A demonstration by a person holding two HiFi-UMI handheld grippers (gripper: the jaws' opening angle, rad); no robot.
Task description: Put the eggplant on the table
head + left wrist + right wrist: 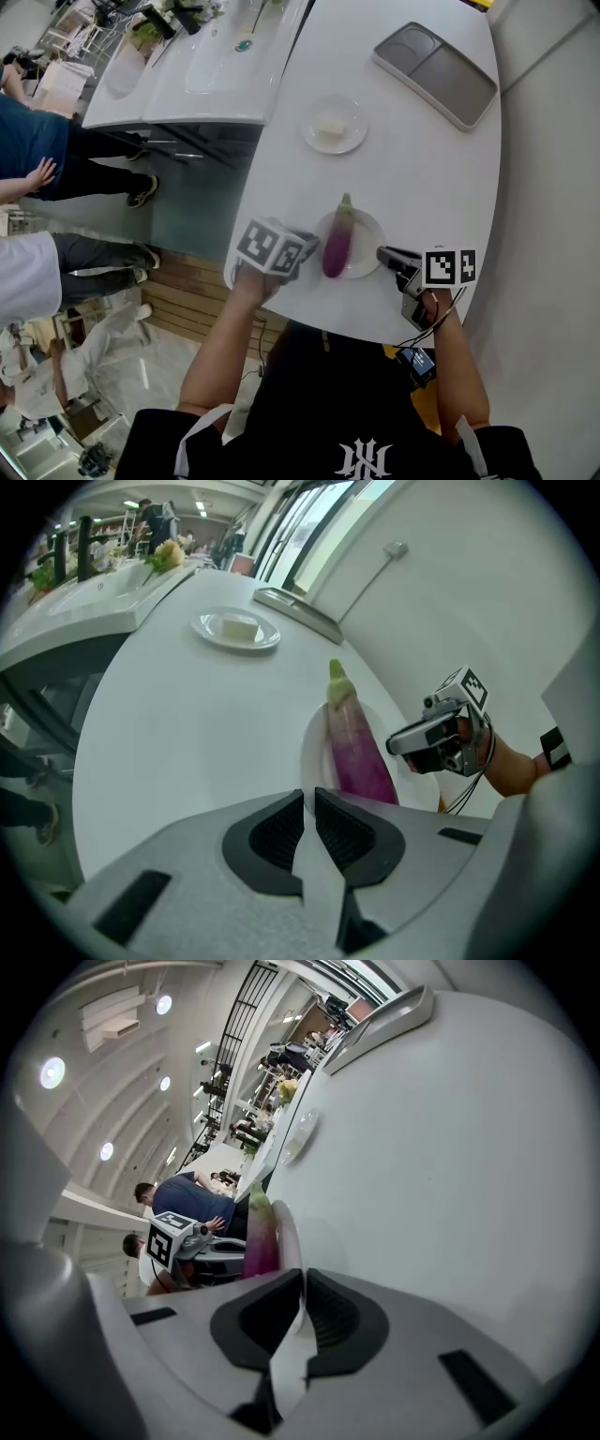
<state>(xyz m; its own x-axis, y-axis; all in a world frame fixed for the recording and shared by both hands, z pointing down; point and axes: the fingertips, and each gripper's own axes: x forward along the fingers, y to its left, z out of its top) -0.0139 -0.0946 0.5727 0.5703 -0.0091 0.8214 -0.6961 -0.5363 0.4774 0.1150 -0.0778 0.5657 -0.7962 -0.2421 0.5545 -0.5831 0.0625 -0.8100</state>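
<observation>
A purple eggplant (pixel 336 246) with a green stem lies on a small white plate (pixel 367 234) near the front edge of the white table (pixel 412 169). My left gripper (pixel 309 251) is at the plate's left rim and my right gripper (pixel 382 253) at its right rim. In the left gripper view the plate (pixel 314 752) runs between the closed jaws of the left gripper (pixel 309 803), with the eggplant (pixel 356 752) just beyond. In the right gripper view the plate's rim (pixel 286 1241) likewise sits in the right gripper (pixel 303 1288), beside the eggplant (pixel 259 1237).
Farther back on the table stand a second plate (pixel 335 125) with a pale block and a grey two-part tray (pixel 436 73). A white sink counter (pixel 197 75) adjoins the table at the left. People stand on the floor at the far left (pixel 37 141).
</observation>
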